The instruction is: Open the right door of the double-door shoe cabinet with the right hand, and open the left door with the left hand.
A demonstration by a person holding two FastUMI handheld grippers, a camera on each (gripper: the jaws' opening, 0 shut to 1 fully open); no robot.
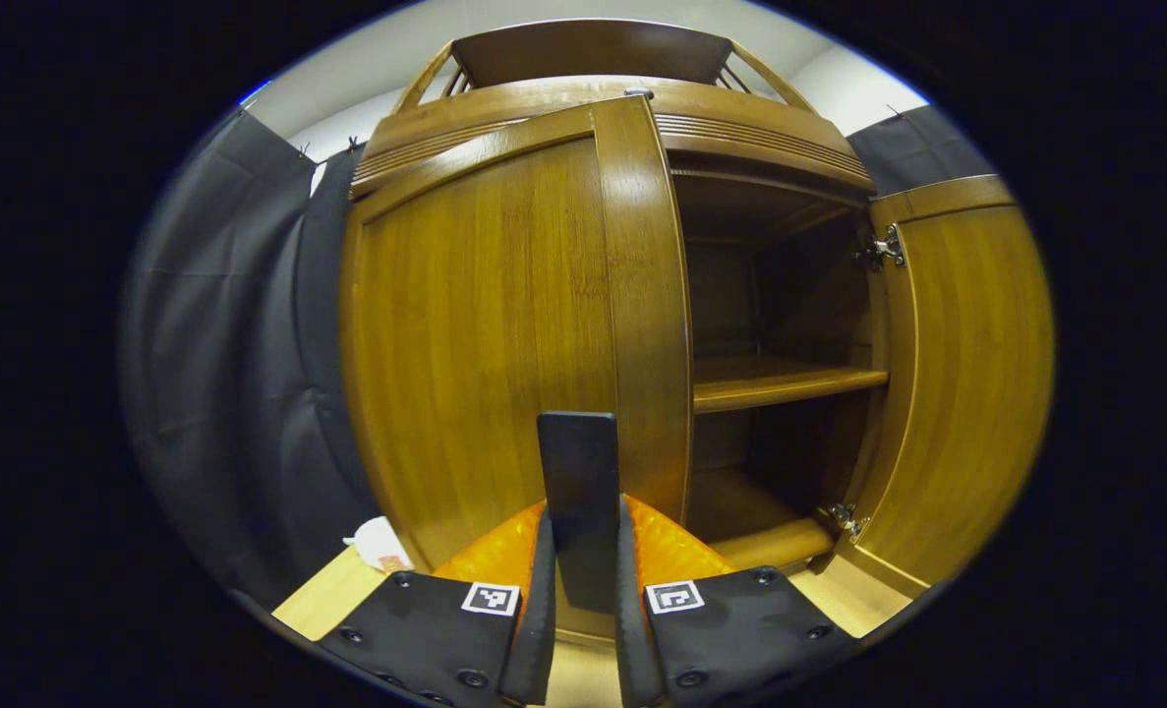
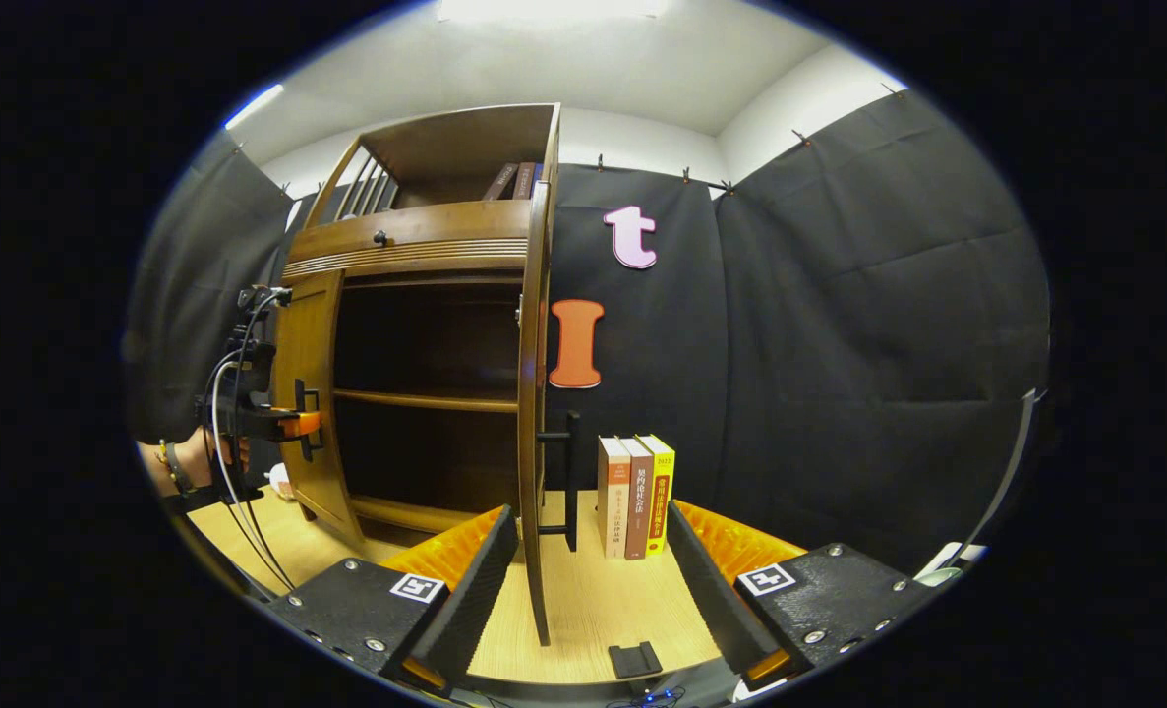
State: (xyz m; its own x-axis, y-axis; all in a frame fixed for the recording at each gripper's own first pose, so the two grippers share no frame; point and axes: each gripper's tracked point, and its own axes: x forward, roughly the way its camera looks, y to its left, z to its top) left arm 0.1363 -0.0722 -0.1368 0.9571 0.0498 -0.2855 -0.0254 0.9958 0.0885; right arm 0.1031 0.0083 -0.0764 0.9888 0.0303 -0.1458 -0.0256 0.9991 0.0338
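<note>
- The left gripper [image 1: 583, 590] is pinching the dark handle [image 1: 577, 492] of the cabinet's left door [image 1: 485, 334], both fingers pressing on it.
- The right gripper [image 2: 593, 590] is hanging with fingers spread, the swung-out right door [image 2: 534, 393] standing edge-on between them, untouched.
- Three books [image 2: 636, 497] are standing on the table [image 2: 593, 610] beside it.

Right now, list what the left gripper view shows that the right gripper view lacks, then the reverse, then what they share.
Left gripper view: the inner face of the right door and its two hinges.
Right gripper view: the open right hand-held gripper straddling that door's edge, the right door handle, and three upright books on the table.
Both: the shoe cabinet, its inner shelf, the right door swung open, and the left hand-held gripper shut on the left door handle.
</note>
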